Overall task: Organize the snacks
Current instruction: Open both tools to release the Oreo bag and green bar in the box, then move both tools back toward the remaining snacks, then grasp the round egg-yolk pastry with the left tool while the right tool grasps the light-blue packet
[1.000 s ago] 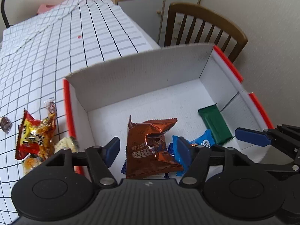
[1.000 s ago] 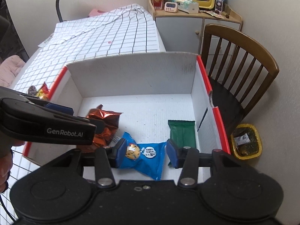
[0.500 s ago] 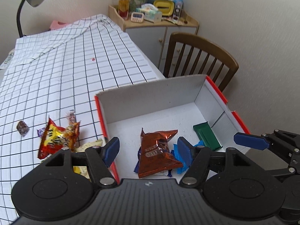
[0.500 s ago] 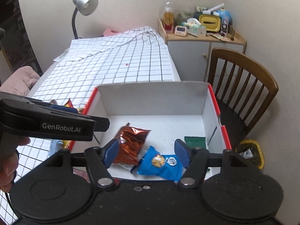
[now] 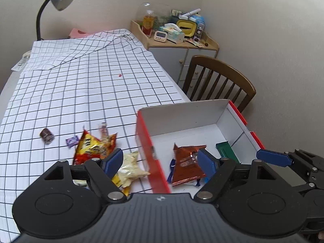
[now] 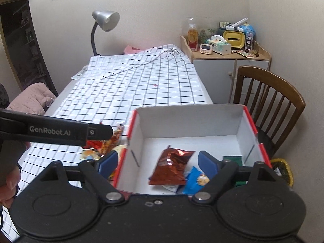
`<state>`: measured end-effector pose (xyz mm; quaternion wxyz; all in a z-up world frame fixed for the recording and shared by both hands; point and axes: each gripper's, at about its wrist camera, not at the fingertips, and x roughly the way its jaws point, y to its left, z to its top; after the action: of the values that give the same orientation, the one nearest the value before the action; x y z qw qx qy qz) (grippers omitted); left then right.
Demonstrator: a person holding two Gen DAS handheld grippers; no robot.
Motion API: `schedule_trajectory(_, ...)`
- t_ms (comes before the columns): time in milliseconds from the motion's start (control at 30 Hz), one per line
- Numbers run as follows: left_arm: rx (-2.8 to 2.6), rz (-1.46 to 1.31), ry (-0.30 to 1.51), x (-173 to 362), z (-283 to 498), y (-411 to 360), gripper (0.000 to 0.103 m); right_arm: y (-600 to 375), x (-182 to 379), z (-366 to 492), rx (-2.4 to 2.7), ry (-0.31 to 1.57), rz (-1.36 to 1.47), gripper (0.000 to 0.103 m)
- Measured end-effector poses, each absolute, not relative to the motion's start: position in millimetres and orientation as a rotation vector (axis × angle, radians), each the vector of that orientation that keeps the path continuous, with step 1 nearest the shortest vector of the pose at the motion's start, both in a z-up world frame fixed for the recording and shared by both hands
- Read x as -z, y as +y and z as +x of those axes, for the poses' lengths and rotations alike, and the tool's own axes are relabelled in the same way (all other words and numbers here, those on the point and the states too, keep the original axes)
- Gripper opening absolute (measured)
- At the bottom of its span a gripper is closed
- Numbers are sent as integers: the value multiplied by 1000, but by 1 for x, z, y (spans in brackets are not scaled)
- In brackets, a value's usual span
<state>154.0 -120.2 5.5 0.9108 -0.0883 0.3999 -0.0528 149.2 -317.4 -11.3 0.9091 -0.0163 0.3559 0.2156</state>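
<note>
Snacks (image 5: pixel 187 165) lay in box (image 5: pixel 202 113) beneath both grippers, left gripper (image 5: pixel 161 161) and right gripper (image 6: pixel 158 162) opening, empty, checked tablecloth (image 5: pixel 91 81), chair (image 5: pixel 220 81) right.

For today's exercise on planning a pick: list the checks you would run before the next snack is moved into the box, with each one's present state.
1. Left hand-held gripper holds nothing, jaws opening: ok.
2. Right hand-held gripper holds nothing, jaws opening: ok.
3. Box has bare floor left: ok.
4. Snacks left on the tablecloth, such as the red-yellow packet: ok.
5. Red-yellow packet free of neighbours: not ok, others touch it.
6. Small purple candy graspable: cannot tell.
</note>
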Motion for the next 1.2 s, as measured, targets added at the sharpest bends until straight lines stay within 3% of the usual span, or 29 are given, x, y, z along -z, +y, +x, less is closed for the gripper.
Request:
schedule_trajectory(267, 94, -227, 813, -11, 132, -66, 90, -283, 8, 127, -474, 704, -17, 99)
schedule_trajectory(367, 78, -225, 809, -8, 127, -47, 102, -270, 10, 120, -477, 701, -5, 102)
schedule_trajectory(967, -2, -216, 887, 50, 148, 44, 102, -174, 59, 94, -493, 804, -24, 103)
schedule_trajectory(1200, -59, -217, 938, 79, 167, 51, 102, -160, 90, 112, -438, 880, 11, 97)
